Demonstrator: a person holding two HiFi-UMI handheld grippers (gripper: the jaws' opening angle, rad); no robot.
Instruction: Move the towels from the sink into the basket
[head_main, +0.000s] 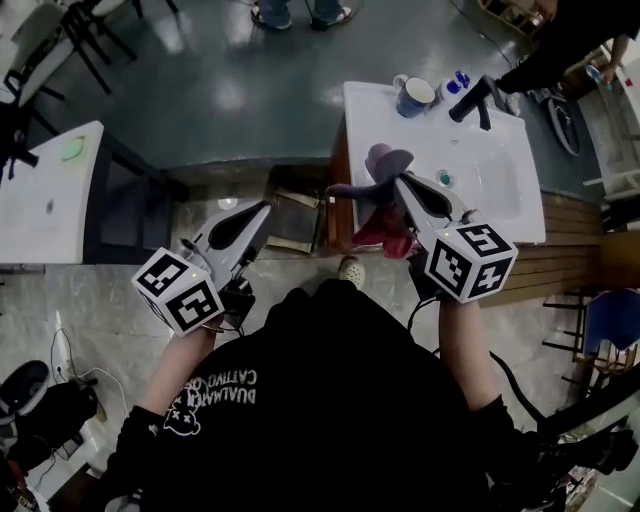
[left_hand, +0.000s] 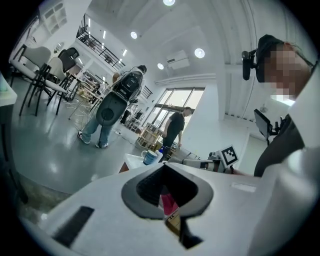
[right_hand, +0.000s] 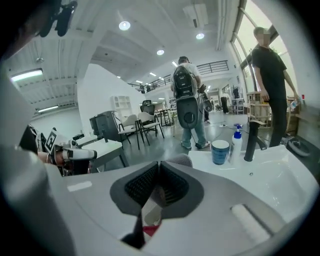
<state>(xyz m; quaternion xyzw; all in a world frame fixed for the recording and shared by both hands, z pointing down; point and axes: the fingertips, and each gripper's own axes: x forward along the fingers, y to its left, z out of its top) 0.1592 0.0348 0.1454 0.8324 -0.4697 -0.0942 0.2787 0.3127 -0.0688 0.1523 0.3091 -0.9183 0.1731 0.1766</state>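
Observation:
My right gripper (head_main: 398, 181) is raised over the left edge of the white sink (head_main: 500, 185), shut on a grey towel (head_main: 378, 166) that bunches at its tips. A red towel (head_main: 386, 234) hangs beneath it; whether the jaws pinch it too is unclear. In the right gripper view, grey cloth (right_hand: 152, 210) fills the slit between the jaws, with red cloth (right_hand: 150, 231) below. My left gripper (head_main: 262, 208) hovers to the left, above a brown basket (head_main: 292, 218) on the floor, its jaws together and empty. Through the slit of the left gripper (left_hand: 166, 175) the red towel (left_hand: 168, 202) shows.
A black faucet (head_main: 472, 100), a blue mug (head_main: 414, 96) and a soap bottle (head_main: 459, 82) stand at the sink's back. A white table (head_main: 50, 190) is at the far left. People stand on the grey floor beyond.

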